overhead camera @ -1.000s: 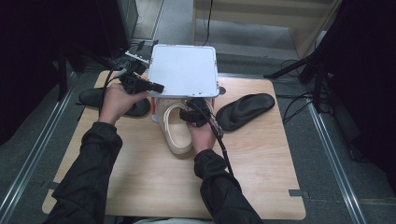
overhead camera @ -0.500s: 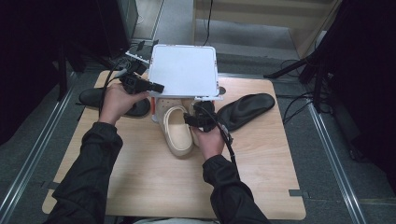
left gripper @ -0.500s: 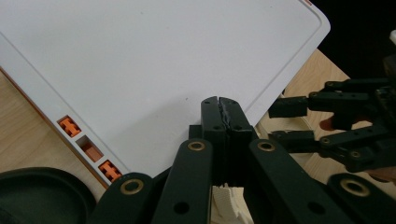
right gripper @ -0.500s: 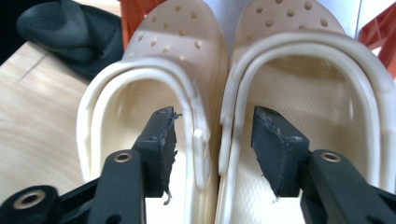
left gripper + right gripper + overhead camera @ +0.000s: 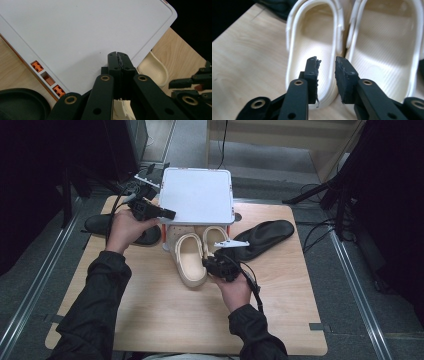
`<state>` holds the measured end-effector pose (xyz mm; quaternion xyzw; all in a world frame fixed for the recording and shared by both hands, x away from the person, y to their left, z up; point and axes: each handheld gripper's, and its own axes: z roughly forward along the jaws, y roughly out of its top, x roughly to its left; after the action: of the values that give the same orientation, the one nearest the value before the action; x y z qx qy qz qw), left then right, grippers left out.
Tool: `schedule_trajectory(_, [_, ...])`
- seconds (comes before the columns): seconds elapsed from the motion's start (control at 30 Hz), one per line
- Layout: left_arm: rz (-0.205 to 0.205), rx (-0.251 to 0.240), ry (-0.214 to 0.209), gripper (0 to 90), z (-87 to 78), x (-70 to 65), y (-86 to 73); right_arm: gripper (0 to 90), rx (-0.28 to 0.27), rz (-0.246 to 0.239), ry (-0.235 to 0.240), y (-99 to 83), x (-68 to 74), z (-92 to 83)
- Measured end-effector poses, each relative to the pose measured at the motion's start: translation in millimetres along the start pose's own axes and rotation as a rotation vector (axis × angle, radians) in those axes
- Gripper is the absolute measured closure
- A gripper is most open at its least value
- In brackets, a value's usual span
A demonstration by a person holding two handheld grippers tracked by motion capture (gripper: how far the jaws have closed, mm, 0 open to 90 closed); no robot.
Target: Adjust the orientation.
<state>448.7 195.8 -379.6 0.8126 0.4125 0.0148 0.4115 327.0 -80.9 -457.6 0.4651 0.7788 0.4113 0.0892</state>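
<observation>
Cream slippers [image 5: 192, 257]: pair side by side mid-tabletop, toes under white lid [image 5: 196, 195]. Your left tongs [image 5: 117, 58] clenched on lid edge. Right tongs [image 5: 327, 63] just closed partway, straddling left slipper's rim, no grip yet. Next: clench, slide out.

— Where does the high view sit?
— Above the person's side, looking forward and down on the whole table [image 5: 150, 320].
— And the other two?
— Each rides its gripper, very close in: the left gripper view faces the white lid [image 5: 82, 32], the right gripper view the cream slippers [image 5: 317, 35] (almost touching range).
— What do they share?
— Lid [image 5: 196, 195] and slippers [image 5: 192, 257] appear from above too.
</observation>
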Motion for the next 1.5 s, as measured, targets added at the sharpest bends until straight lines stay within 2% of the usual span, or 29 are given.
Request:
schedule_trajectory(0.2, [-0.007,-0.002,0.003,90.0,0.3,-0.5,0.2,84.0,0.011,-0.031,0.035,-20.7,6.6,-5.0])
schedule_trajectory(0.37, [0.0,-0.002,0.007,90.0,0.3,-1.3,0.2,90.0,0.007,-0.041,0.038,-33.6,12.6,-5.3])
schedule_trajectory(0.6, [0.008,-0.002,0.009,90.0,0.2,-1.5,0.1,90.0,-0.011,-0.049,0.074,-53.5,19.8,-8.6])
schedule_trajectory(0.7, [0.009,0.001,0.015,90.0,0.2,-2.6,0.2,90.0,0.0,-0.049,0.089,-60.5,20.1,-7.8])
schedule_trajectory(0.83, [0.009,-0.003,0.014,90.0,0.4,-2.4,0.0,90.0,0.004,-0.07,0.083,-68.9,18.2,-6.7])
schedule_trajectory(1.03, [0.008,-0.003,0.011,90.0,0.4,-2.1,0.0,90.0,0.018,-0.065,0.087,-81.5,13.6,-3.9])
schedule_trajectory(1.33, [0.01,-0.003,0.013,90.0,0.5,-2.5,-0.1,90.0,0.053,-0.09,0.067,-85.9,12.4,8.2])
schedule_trajectory(1.5, [0.006,-0.003,0.012,90.0,0.3,-2.2,-0.1,90.0,0.062,-0.095,0.064,-82.2,13.4,15.3])
